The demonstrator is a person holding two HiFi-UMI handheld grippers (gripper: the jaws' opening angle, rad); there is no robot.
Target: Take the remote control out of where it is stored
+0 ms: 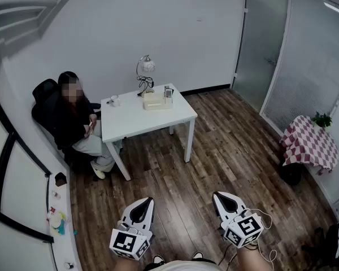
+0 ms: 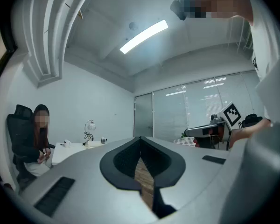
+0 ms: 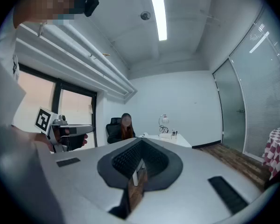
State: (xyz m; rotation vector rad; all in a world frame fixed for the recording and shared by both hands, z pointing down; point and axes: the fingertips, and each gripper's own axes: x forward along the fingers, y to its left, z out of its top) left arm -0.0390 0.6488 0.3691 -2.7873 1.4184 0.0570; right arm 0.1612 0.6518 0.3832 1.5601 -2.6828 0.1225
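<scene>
head view shows both tongs held low and side by side over the wood floor [image 1: 226,145]. the left gripper [image 1: 148,200] has its jaws pressed together with nothing in them. the right gripper [image 1: 217,195] is pressed together and empty too. each has a marker cube [image 1: 127,243] with black and white squares. well apart from them, a white table [image 1: 130,120] holds a beige box [image 1: 155,102]. the remote control [image 1: 168,92] seems to stand up in it, too small to read.

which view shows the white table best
The head view: it looks down on the whole white table, top and legs, with the lamp and beige box on it. The left gripper view shows only a distant edge-on sliver; the right gripper view likewise.
</scene>
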